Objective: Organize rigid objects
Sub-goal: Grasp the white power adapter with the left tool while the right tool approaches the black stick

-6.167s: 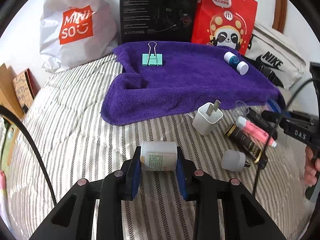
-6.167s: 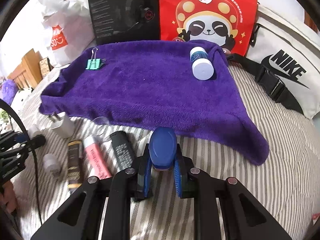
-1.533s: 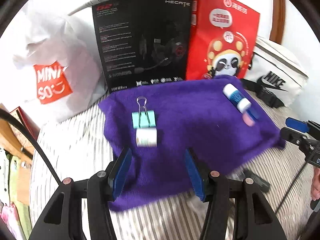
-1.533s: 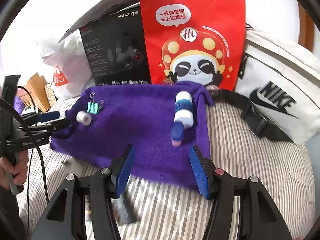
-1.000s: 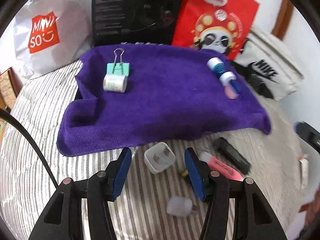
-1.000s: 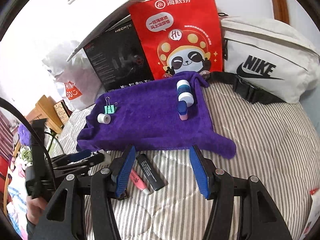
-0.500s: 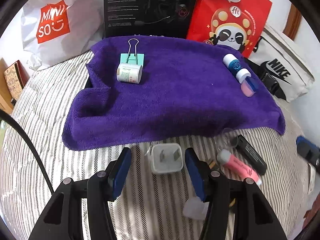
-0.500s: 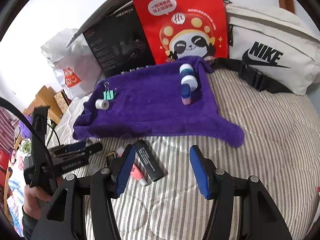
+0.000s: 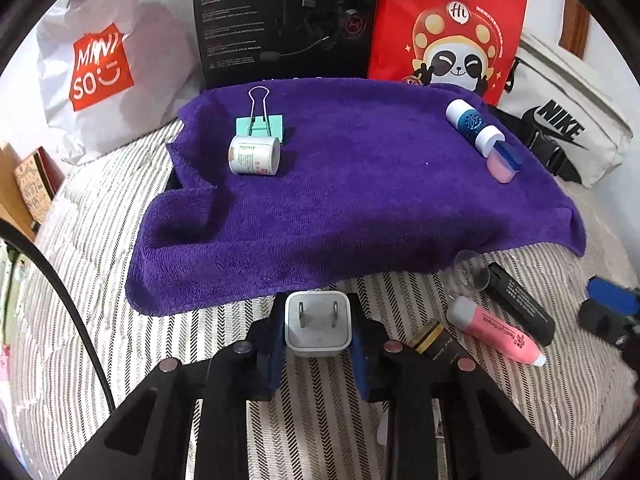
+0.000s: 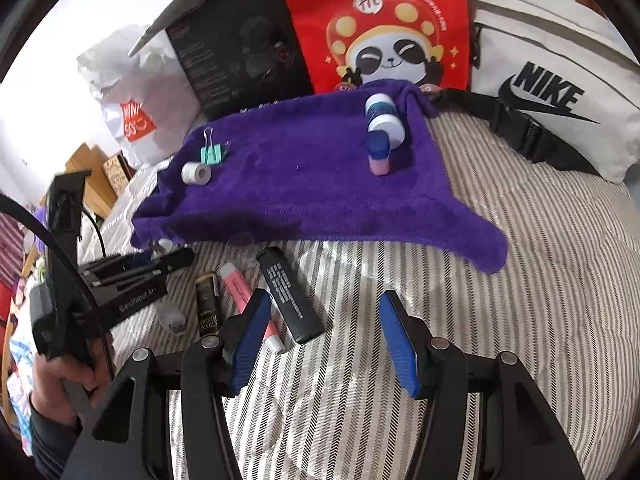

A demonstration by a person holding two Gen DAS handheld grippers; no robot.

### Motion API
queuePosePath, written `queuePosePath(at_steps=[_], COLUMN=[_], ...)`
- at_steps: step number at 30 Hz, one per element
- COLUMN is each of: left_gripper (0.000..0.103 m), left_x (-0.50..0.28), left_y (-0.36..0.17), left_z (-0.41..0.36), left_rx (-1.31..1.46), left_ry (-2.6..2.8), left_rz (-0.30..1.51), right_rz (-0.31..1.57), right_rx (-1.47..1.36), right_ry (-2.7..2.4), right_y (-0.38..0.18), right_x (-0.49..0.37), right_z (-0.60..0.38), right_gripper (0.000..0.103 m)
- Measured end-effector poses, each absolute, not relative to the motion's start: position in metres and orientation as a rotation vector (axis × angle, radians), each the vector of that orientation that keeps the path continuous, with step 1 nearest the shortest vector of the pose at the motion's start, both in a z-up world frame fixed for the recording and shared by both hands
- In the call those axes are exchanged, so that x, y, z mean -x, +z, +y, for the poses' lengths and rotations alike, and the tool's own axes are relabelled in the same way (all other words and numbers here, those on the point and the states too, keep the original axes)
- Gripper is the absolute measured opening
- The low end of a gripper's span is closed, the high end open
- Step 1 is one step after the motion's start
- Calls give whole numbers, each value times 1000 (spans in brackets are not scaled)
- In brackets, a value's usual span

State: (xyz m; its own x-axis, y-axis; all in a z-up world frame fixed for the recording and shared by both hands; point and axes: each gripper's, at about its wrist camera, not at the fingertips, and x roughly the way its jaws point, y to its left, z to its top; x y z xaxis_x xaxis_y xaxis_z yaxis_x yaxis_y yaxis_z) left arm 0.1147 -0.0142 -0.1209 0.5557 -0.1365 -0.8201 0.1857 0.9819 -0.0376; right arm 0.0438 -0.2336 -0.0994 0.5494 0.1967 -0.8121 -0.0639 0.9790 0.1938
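My left gripper is shut on the white charger plug, which lies on the striped bedcover just in front of the purple towel. On the towel lie a green binder clip, a small white bottle, a blue-and-white bottle and a pink-and-blue piece. My right gripper stands open over the bedcover with nothing between its fingers. A black tube and a pink tube lie just left of its left finger, with a gold-and-black tube beyond them.
A clear cap sits at the towel's front edge and a small translucent cap near the tubes. A Miniso bag, a black box, a red panda bag and a white Nike bag stand behind.
The left gripper's jaws have shut on the charger plug, which lay loose between them before. The right gripper has sunk closer to the bedcover beside the black tube.
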Motion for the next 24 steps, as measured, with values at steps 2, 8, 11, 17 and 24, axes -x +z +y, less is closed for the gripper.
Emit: queuePosePath(at_steps=[2,8,11,17,24], left_gripper=[26,26,26,26,26], left_x=[-113,-106,-104,-99,-99], left_y=[-119,-121,-122,-124,-125], left_z=[-6,17,17,13,14], left_rx=[-39,-63,-73,-95,-80], left_ry=[-192,-154,-161,-161,-158], left_rz=[968,957,939,888,890], right_rz=[989,998,1001,1002,1007], right_rx=[-121,-82,-78,-18,103], right_ry=[153,169,193,216,235], right_y=[-105,-118,-122,-129,-132], right_x=[-44,-49,-53,-59,-69], right_z=[-229,-221,-217,-205,-190], right_gripper=[56,55,51,44,41])
